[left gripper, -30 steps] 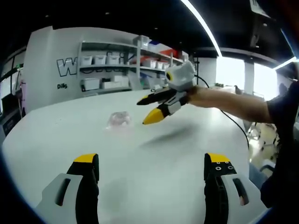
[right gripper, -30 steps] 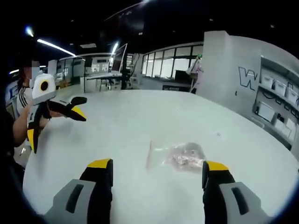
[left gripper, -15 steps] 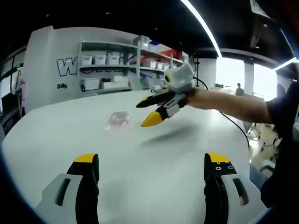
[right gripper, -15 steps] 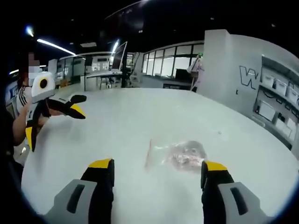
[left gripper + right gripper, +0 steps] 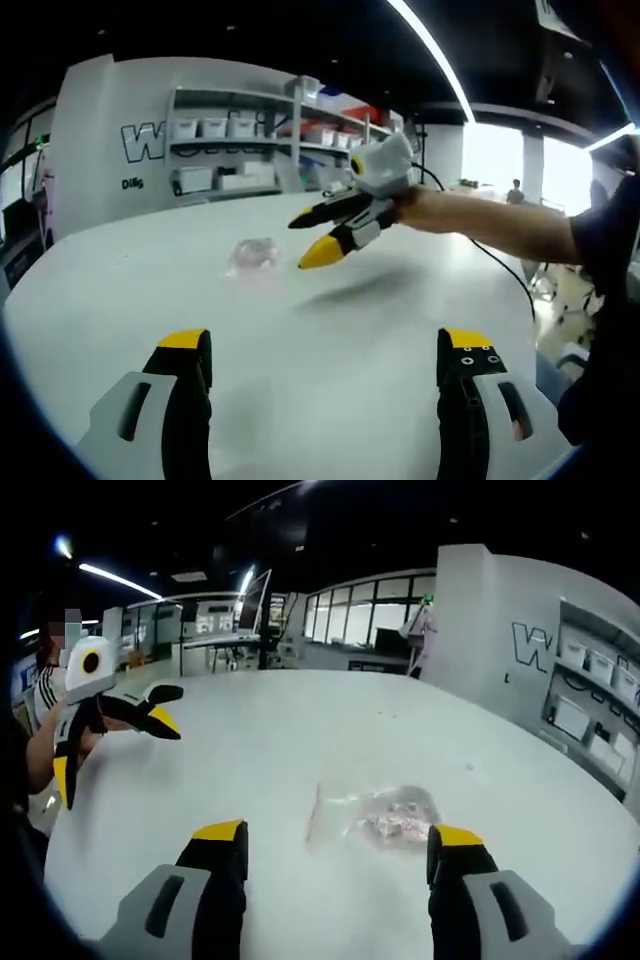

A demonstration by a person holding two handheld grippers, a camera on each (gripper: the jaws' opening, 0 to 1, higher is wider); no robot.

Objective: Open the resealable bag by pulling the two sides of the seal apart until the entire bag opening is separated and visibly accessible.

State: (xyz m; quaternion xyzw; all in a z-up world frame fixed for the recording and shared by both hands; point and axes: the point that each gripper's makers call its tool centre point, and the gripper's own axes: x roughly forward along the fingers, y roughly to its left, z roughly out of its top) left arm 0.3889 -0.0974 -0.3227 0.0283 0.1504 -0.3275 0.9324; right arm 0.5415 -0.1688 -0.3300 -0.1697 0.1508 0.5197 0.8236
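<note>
Both sets of tongs are spread wide apart with nothing between them. The left tongs (image 5: 325, 365) sit low in the left gripper view, yellow-tipped black jaws rising from the bottom over the bare white table (image 5: 330, 330). The right tongs (image 5: 335, 855) look the same in the right gripper view, jaws gaping, hovering above the table and not touching anything.

The resealable bag (image 5: 385, 818) lies flat on the table just past the right tongs' tips, a bit closer to the right-hand jaw. It's clear plastic with some pale stuff inside, and a thin pinkish seal strip runs along its left edge. Can't tell from here if the seal is pressed closed. In the left gripper view the bag (image 5: 255, 255) is further off, near the middle of the table, with the right tongs held in the air just beside it, tips pointing toward it, a person's bare forearm (image 5: 490, 222) behind them.

Further out, there's a white wall with shelves (image 5: 270, 140) holding storage bins, plus big windows (image 5: 365, 620) and ceiling strip lights (image 5: 430, 50).
</note>
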